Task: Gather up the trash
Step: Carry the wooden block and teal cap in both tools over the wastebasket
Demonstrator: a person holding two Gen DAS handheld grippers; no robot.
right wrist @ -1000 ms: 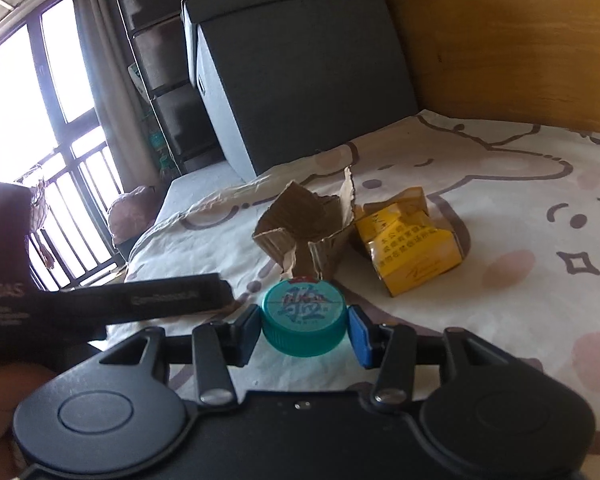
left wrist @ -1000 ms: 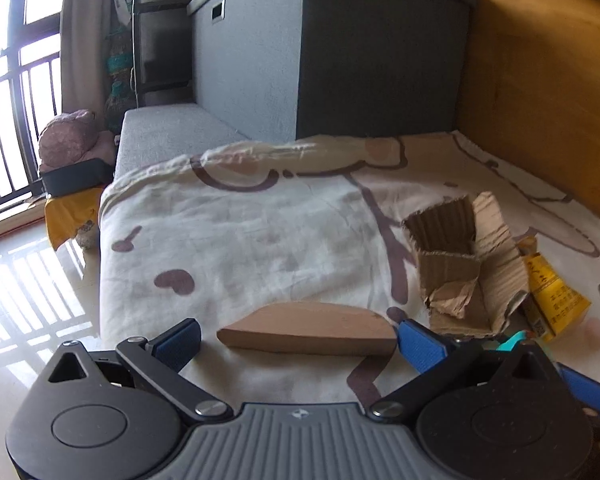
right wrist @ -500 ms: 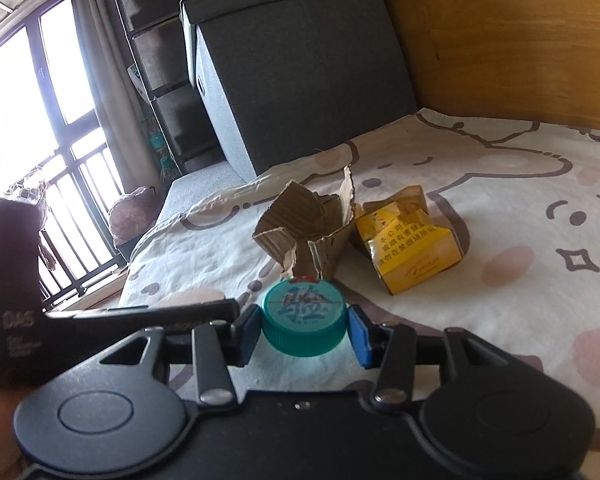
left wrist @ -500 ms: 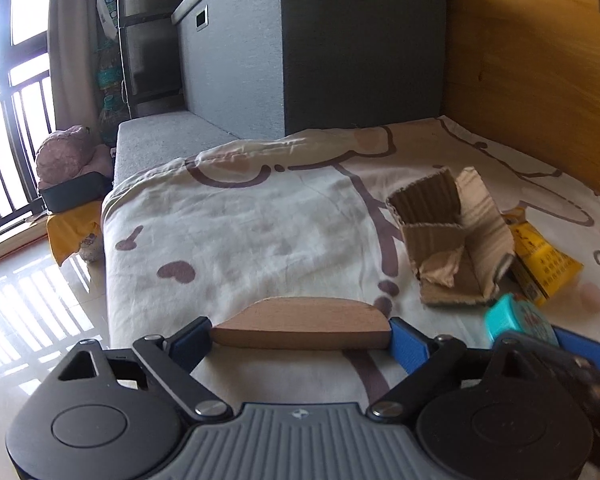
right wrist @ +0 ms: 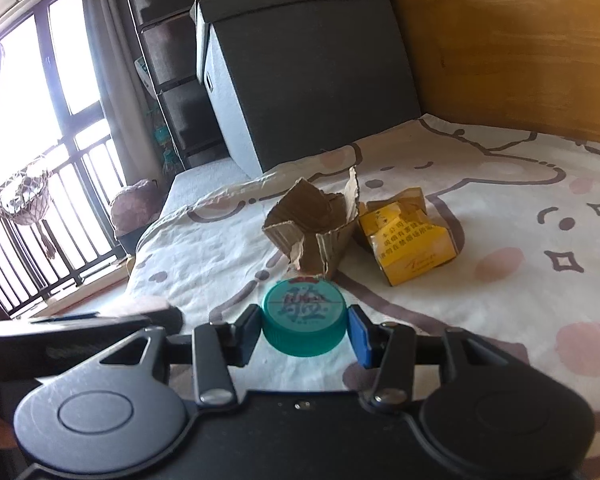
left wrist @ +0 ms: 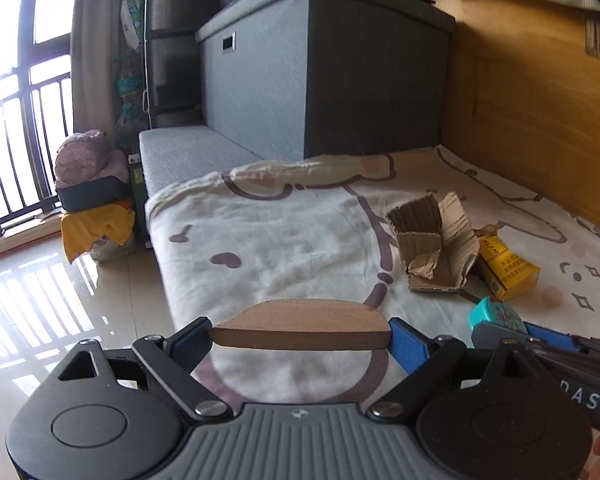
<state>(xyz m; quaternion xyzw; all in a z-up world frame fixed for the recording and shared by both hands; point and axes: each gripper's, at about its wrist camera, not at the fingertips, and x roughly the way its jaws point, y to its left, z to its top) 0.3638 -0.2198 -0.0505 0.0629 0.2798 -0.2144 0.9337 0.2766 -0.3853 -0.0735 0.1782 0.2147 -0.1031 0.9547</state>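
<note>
Low in the left wrist view, the left gripper [left wrist: 300, 338] stands spread wide with its blue pads pressed against both ends of a flat, half-round slab of brown wood [left wrist: 302, 329], which it holds clear of the cream bedsheet with brown cartoon outlines [left wrist: 284, 240]. Low in the centre of the right wrist view, the right gripper [right wrist: 304, 330] is about half open and clamps a round teal plastic screw cap with printed characters on its top [right wrist: 303, 322] between its pads; the same cap shows at the lower right of the left view. So each hand already carries one piece of rubbish, and the step in hand looks like the carry-off after pick-up. Still lying on the sheet, in the middle of the right view, are a torn, crumpled piece of brown corrugated cardboard [right wrist: 316, 232] and, touching it on its right, a crushed yellow paper packet with printed text [right wrist: 410, 246]. No bin or bag shows in either view, so the drop-off place cannot be told. The next move likely calls for taking both held pieces to a container and releasing them, keeping the wide grip on the slab steady so it does not slip endways, then coming back for the cardboard and the packet.
</note>
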